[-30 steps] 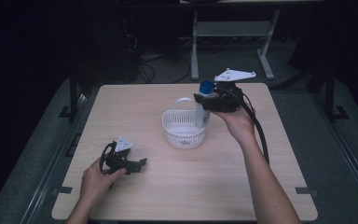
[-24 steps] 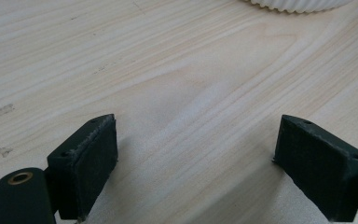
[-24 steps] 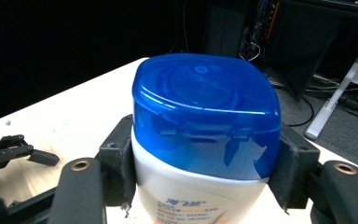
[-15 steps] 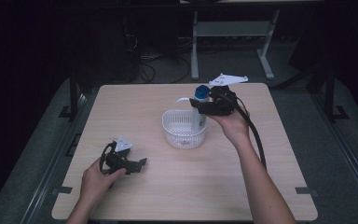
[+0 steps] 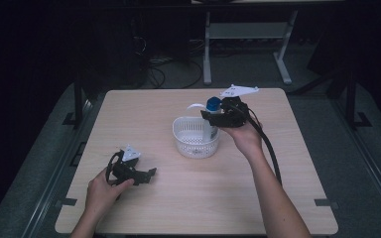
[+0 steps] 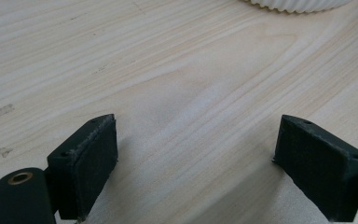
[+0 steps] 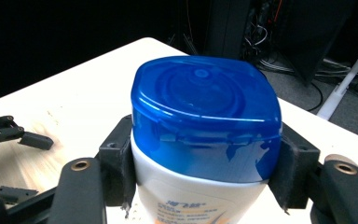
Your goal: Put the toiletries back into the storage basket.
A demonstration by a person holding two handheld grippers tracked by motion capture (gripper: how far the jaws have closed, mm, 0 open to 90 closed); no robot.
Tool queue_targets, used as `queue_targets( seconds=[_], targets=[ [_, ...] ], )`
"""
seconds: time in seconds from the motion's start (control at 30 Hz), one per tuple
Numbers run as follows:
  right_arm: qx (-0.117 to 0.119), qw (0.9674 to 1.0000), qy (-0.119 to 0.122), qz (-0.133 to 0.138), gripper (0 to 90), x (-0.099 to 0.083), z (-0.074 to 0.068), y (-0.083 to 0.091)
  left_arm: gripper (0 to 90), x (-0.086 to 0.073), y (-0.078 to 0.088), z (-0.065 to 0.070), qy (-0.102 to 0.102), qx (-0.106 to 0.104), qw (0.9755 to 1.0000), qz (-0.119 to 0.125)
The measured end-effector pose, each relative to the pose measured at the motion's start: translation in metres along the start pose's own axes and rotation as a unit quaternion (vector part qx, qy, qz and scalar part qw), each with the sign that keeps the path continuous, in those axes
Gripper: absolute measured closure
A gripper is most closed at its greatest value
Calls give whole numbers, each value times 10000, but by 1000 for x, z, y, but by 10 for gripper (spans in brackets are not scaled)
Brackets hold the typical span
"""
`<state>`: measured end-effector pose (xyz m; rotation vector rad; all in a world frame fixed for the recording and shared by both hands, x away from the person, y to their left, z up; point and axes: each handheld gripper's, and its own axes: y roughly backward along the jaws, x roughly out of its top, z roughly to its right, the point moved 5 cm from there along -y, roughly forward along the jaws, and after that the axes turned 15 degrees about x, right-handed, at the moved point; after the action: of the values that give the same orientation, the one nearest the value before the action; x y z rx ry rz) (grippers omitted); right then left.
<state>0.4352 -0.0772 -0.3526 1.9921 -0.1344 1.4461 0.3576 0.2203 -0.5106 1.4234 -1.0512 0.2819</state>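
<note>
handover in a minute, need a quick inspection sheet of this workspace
surface: light wooden table, faint scuff marks in the left gripper view
job's things: white bottle with blue cap held upright over the white ribbed basket
clutter: nothing seen
grippers: right tool shut on the bottle below its cap; left tool open, empty, low over the table
cables: black cable trails along the right forearm
surroundings: dark room, floor cables, white metal frame behind the table

place: lab | evidence: lone wooden table (image 5: pixel 193 198), dark room, cables (image 5: pixel 158 67), metal stand (image 5: pixel 248 34)
</note>
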Motion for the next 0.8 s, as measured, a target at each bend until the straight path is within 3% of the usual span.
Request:
queue_targets(
  seconds=[0.8],
  targets=[
    [6, 9994, -94, -331, 359, -27, 5, -21, 127, 0, 0, 0, -18, -10, 10000, -3]
  ],
)
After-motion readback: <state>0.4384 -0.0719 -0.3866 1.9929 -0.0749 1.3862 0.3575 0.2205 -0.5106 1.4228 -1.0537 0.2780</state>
